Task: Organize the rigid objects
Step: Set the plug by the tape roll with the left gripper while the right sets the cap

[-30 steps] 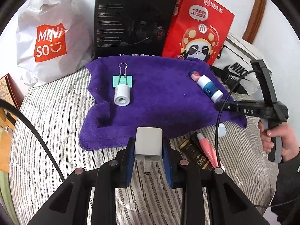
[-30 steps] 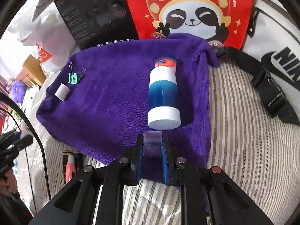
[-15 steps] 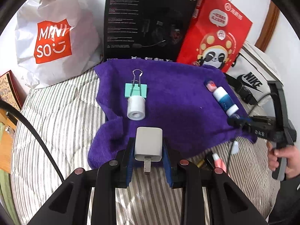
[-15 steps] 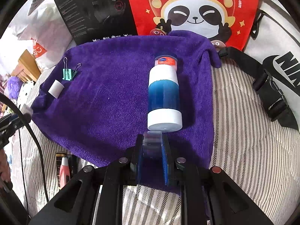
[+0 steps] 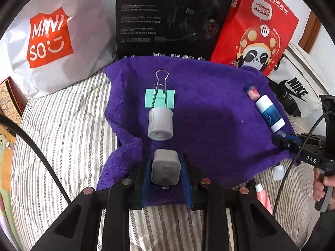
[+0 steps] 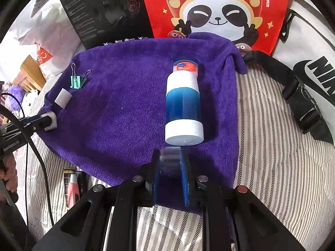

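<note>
A purple towel (image 5: 209, 108) lies on the striped bed. On it rest a green binder clip (image 5: 160, 98), a white roll (image 5: 160, 123), a blue-and-white bottle (image 5: 270, 113) and a small pink jar (image 5: 252, 91). My left gripper (image 5: 165, 168) is shut on a white charger cube (image 5: 165, 169), just over the towel's near edge behind the roll. My right gripper (image 6: 170, 163) is shut on a small clear bluish piece (image 6: 170, 158), blurred, right behind the bottle (image 6: 184, 102) lying on its side. The right wrist view also shows the clip (image 6: 77, 81), the roll (image 6: 62, 97) and the charger (image 6: 50, 121).
A MINISO bag (image 5: 52, 39), a black headset box (image 5: 173, 16), a red panda bag (image 5: 257, 31) and a Nike bag (image 5: 297, 87) line the back. A pink tube (image 5: 263, 196) and a white cap (image 5: 278, 172) lie on the striped cover by the towel's near right edge.
My left gripper has carried the charger forward over the towel's near edge, closer to the white roll. The right gripper has stayed behind the bottle.
</note>
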`<state>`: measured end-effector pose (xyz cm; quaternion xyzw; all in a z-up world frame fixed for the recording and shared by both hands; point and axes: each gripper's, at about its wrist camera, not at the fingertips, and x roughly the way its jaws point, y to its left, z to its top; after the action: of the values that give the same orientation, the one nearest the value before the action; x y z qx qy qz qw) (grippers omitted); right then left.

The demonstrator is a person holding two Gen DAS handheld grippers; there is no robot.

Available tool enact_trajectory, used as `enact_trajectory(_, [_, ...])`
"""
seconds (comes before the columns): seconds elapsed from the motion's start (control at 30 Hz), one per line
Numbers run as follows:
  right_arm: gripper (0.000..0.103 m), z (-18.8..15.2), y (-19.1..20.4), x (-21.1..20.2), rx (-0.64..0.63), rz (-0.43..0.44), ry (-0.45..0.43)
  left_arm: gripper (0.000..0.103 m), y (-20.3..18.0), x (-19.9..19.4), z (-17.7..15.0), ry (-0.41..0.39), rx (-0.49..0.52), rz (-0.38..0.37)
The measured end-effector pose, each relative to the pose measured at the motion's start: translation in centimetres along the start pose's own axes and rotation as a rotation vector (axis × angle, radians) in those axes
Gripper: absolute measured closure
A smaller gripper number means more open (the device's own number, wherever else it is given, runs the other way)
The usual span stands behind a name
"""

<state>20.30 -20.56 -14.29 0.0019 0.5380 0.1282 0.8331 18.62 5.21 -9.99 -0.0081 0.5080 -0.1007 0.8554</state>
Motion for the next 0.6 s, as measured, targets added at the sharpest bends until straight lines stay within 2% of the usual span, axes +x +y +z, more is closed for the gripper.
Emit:
enact_trajectory(0.17, [0.078, 0.0, 0.1, -0.5, -0.004, 0.007, -0.003, 0.077, 0.2, 0.2, 0.1, 0.001, 0.002, -0.011])
enact_trajectory(0.23, [0.059, -0.2, 0.3, -1.3, -0.012, 0.008, -0.023, 0.077, 0.3, 0.3, 0.2, -0.001, 0.002, -0.008])
enact_trajectory(0.3, [0.053, -0.4, 0.5, -2.1, -0.026, 0.003, -0.05, 0.077, 0.3, 0.4, 0.3, -0.005, 0.005, -0.004])
enact_trajectory(0.6, [0.052, -1.2, -0.1, -3.9, -0.004, 0.003, -0.084, 0.078, -0.3, 1.6, 1.1, 0.014, 0.033, 0.026])
